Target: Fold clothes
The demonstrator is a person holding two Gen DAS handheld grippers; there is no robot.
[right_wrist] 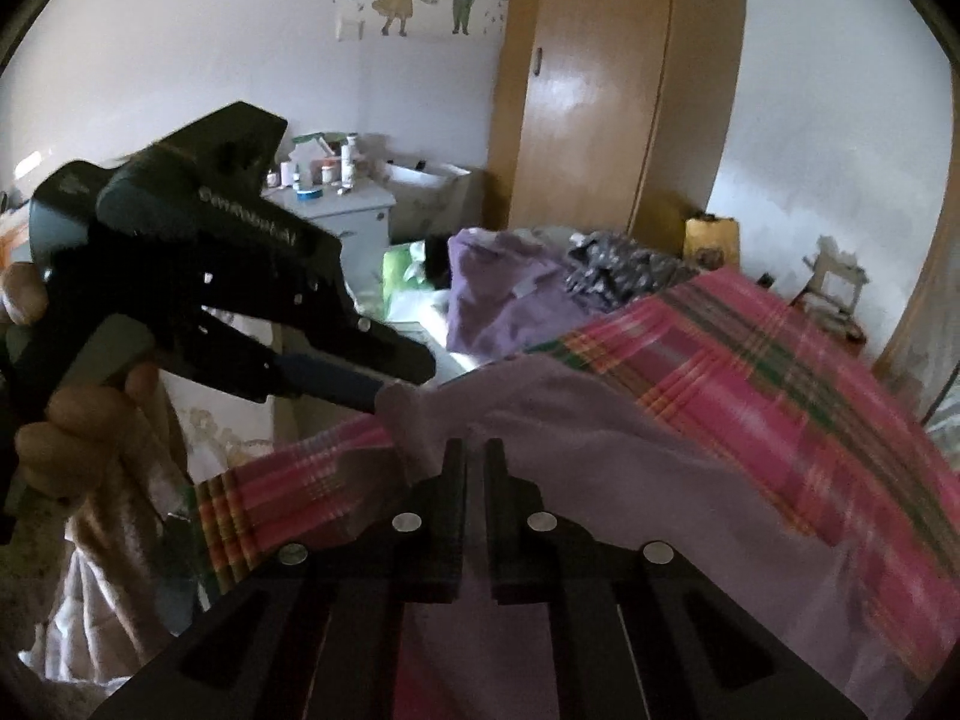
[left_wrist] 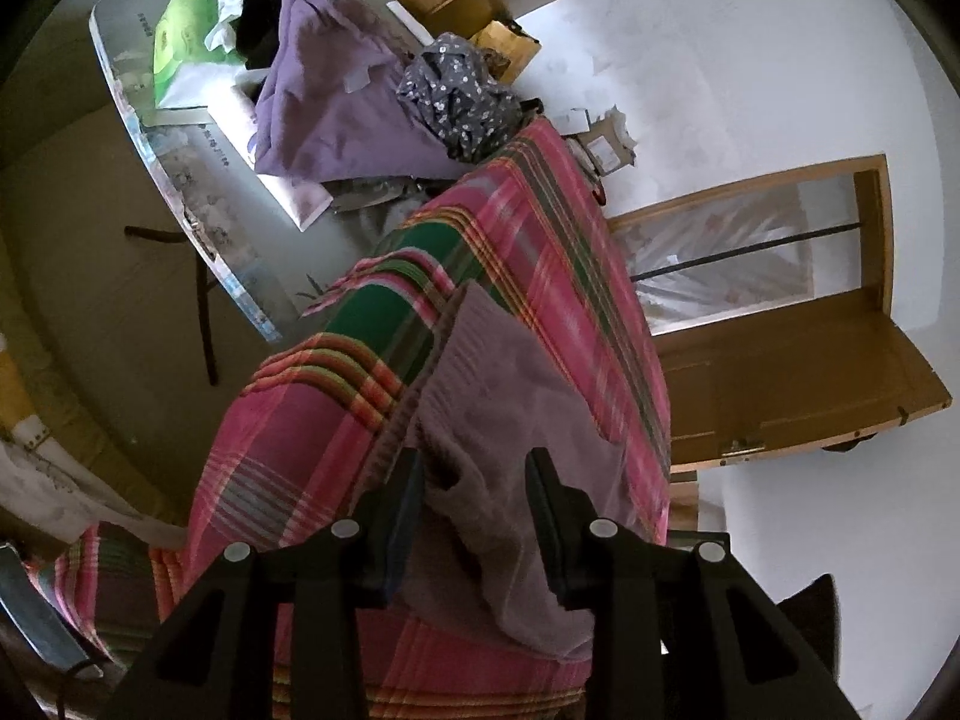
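A mauve garment (left_wrist: 510,420) is seen draped over a pink plaid sheet (left_wrist: 540,252), which covers the surface in the lower middle of the left wrist view. The left gripper (left_wrist: 474,516) is held with its jaws moderately wide, and a bunched fold of the garment lies between them; whether the pads press on the cloth cannot be told, since the cloth fills the gap loosely and one pad stands clear of it on the right. In the right wrist view the right gripper (right_wrist: 475,480) is seen closed to a narrow slit, and the cloth of the same garment (right_wrist: 600,432) appears pinched in that slit, with the left gripper's body entering from about nine o'clock and its tip touching the garment's edge.

The fold is judged to be at an early stage. The garment is gathered and rumpled, not flat, and no neat crease or squared edge is visible. A grip on one edge seems to have been taken, so a lift or a spread would be expected next.

Much is left. At about twelve o'clock of the held garment, a purple garment (left_wrist: 336,108) and a dark floral garment (left_wrist: 462,96) are piled unfolded on the table (left_wrist: 180,192), with a black item (left_wrist: 264,12) beyond them. No finished stack of folded clothes is visible in either view.
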